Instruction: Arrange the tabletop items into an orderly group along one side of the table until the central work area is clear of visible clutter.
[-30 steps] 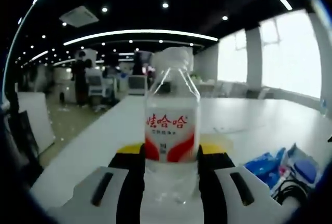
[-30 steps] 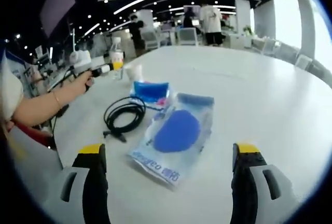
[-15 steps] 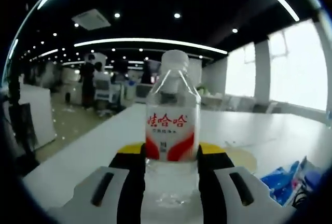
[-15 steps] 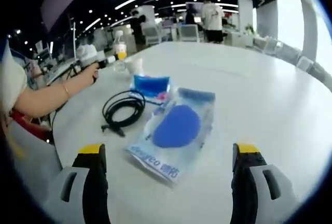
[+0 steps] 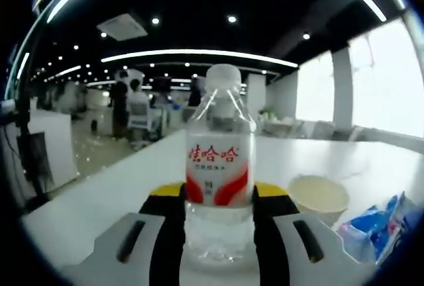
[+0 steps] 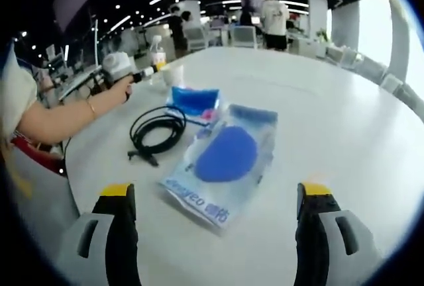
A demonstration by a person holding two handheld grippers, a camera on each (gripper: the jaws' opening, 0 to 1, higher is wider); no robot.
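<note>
A clear water bottle (image 5: 219, 167) with a red and white label and a white cap stands upright between the jaws of my left gripper (image 5: 219, 216), which is shut on it. A paper cup (image 5: 319, 198) sits to its right, with a blue packet (image 5: 379, 228) beyond. In the right gripper view, my right gripper (image 6: 215, 223) is open over the white table (image 6: 331, 127), just short of a clear bag holding a blue item (image 6: 225, 157). A coiled black cable (image 6: 158, 132) and a blue packet (image 6: 194, 98) lie farther off. The left gripper (image 6: 122, 67) holds the bottle (image 6: 158, 49) at the far left.
A person's arm (image 6: 59, 117) reaches along the table's left edge. People, chairs and desks fill the office behind the table. Bright windows run along the right side. Bare tabletop stretches to the right of the bag.
The left gripper with the bottle has moved and dropped lower toward the table; the paper cup now shows close at its right. The right gripper has barely shifted.
</note>
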